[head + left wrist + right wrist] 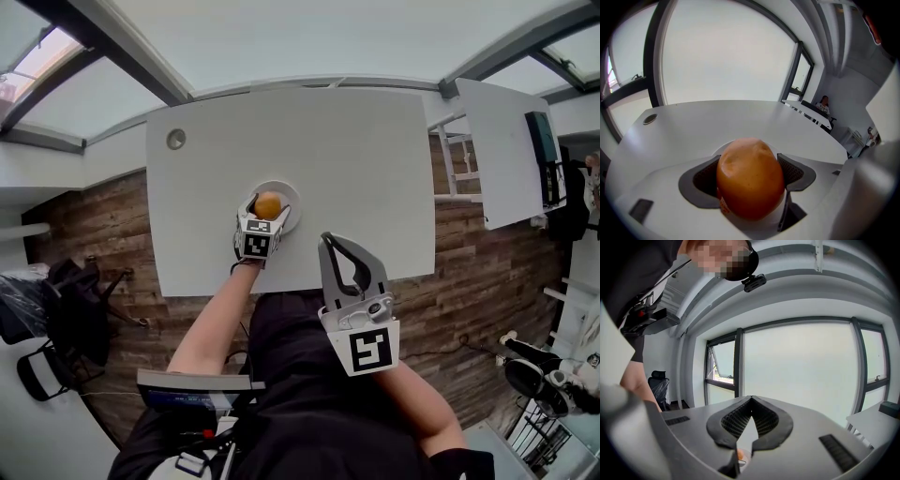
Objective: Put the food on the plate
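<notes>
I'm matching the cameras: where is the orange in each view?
Head view: orange centre, in the left gripper, over the plate.
Left gripper view: the orange lower centre, between the jaws.
Right gripper view: only an orange speck below the shut jaws; unconfirmed.
Shared landmark: table grommet, head and left gripper views.

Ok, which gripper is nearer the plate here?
Left. The left gripper is at the plate, shut on the orange food over it. The right gripper is shut and empty, back near the table's front edge, off to the plate's right.
</notes>
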A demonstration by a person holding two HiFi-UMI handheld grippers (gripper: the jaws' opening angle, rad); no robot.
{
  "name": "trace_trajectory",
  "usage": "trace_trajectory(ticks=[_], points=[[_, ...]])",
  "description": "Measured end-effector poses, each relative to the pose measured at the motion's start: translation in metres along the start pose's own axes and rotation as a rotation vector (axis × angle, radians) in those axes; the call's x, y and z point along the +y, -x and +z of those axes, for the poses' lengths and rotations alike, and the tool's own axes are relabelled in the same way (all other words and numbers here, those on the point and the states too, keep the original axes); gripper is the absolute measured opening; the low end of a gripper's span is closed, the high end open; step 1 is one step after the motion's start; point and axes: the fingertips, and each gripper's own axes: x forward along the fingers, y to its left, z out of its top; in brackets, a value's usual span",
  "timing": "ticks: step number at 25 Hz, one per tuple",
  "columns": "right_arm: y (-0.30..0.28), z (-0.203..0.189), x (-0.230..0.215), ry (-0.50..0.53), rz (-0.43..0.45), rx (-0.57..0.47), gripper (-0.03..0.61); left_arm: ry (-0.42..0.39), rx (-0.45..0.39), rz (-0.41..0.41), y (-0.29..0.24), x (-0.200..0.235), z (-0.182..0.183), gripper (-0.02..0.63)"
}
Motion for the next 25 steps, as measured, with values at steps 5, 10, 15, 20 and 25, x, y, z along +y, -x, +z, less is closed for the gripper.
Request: trace_trajectory(ticks=[5, 10, 15, 20, 25], points=[[0.005, -0.002, -0.005, 0.003, -0.004, 0.003, -0.003, -0.031, 0.014, 0.008, -0.004, -0.002, -0.008, 0.376], [0.011, -0.005, -0.009, -0.003, -0.011, 0.0, -0.003, -0.016, 0.053, 0.018, -0.002, -0.005, -0.016, 0.376], [0.016, -0.005, -0.009, -0.005, -0.008, -0.003, -0.003, -0.033, 0.024, 0.023, 0.001, -0.007, -0.007, 0.376], [0.022, -0.007, -0.012, -0.016, -0.005, 0.002, -0.003, -0.021, -0.024, 0.009, 0.006, -0.01, 0.006, 0.376], [0.029, -0.004, -0.011, -0.016, -0.017, -0.003, -0.003, -0.016, -0.033, 0.037, 0.017, -0.006, 0.008, 0.376]])
